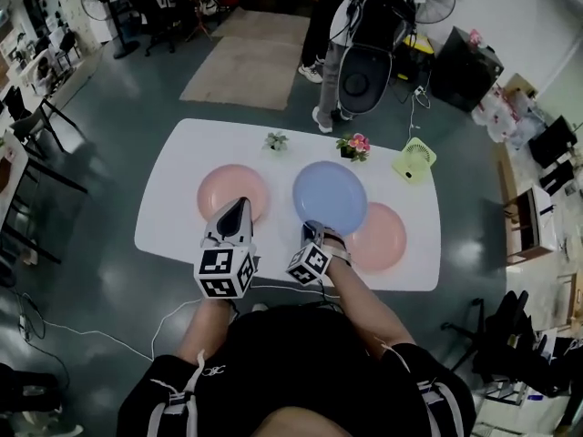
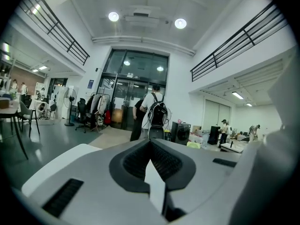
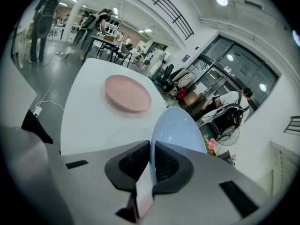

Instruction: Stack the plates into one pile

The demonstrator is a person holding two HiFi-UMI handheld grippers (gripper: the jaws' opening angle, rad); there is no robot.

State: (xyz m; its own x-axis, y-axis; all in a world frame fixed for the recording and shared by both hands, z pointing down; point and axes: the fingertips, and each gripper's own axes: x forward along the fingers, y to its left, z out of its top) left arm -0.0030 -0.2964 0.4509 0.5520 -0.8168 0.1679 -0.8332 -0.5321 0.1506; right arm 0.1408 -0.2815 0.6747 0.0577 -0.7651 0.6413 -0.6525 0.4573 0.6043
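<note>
A blue plate (image 1: pixel 330 197) hangs tilted above the white table (image 1: pixel 173 167), and my right gripper (image 1: pixel 312 230) is shut on its near rim. In the right gripper view the blue plate (image 3: pixel 178 130) stands edge-on between the pads of that gripper (image 3: pixel 151 153). In the head view the blue plate overlaps a pink plate (image 1: pixel 387 239) at the right. A second pink plate (image 1: pixel 228 189) lies at the left, also seen as the pink plate (image 3: pixel 127 93) in the right gripper view. My left gripper (image 1: pixel 240 206) hovers over its near edge, pointing nearly level. Its jaws (image 2: pixel 151 146) are shut with nothing between them.
Two small flower pots (image 1: pixel 275 140) (image 1: pixel 353 146) and a green fan (image 1: pixel 414 160) stand along the table's far edge. A person with a backpack (image 1: pixel 373 25) stands beyond the table, next to a rug (image 1: pixel 241 71). Cables run over the floor at the left.
</note>
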